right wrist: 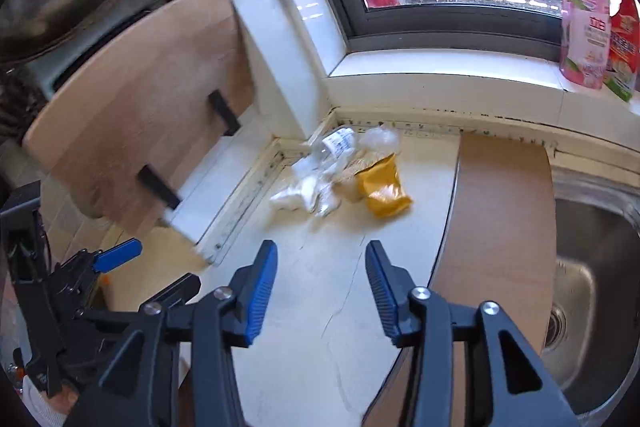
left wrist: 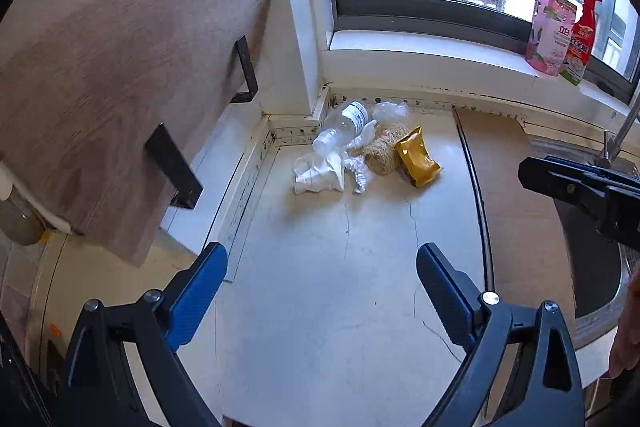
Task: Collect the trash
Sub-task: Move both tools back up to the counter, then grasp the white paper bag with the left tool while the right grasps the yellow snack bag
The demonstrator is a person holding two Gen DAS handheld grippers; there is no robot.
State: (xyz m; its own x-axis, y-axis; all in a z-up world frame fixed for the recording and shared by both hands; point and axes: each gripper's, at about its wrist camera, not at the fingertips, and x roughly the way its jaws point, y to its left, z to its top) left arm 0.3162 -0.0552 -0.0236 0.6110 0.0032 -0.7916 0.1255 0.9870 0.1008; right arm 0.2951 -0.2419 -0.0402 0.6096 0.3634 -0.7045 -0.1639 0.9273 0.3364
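A little heap of trash sits in the back corner of the surface (left wrist: 320, 287), under the window: a clear bottle (left wrist: 346, 125), white crumpled paper (left wrist: 318, 175) and a yellow bag (left wrist: 416, 157). The left gripper (left wrist: 322, 277) is wide and holds nothing. The right gripper (right wrist: 322, 281) is partly spread and holds nothing too. Both hang above the surface, well away from the trash.

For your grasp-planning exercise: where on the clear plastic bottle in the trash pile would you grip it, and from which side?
Grip the clear plastic bottle across its labelled body, coming from above. It lies on its side in the counter's back corner, cap end toward the crumpled white paper, with wrappers against it, so only its top is free.
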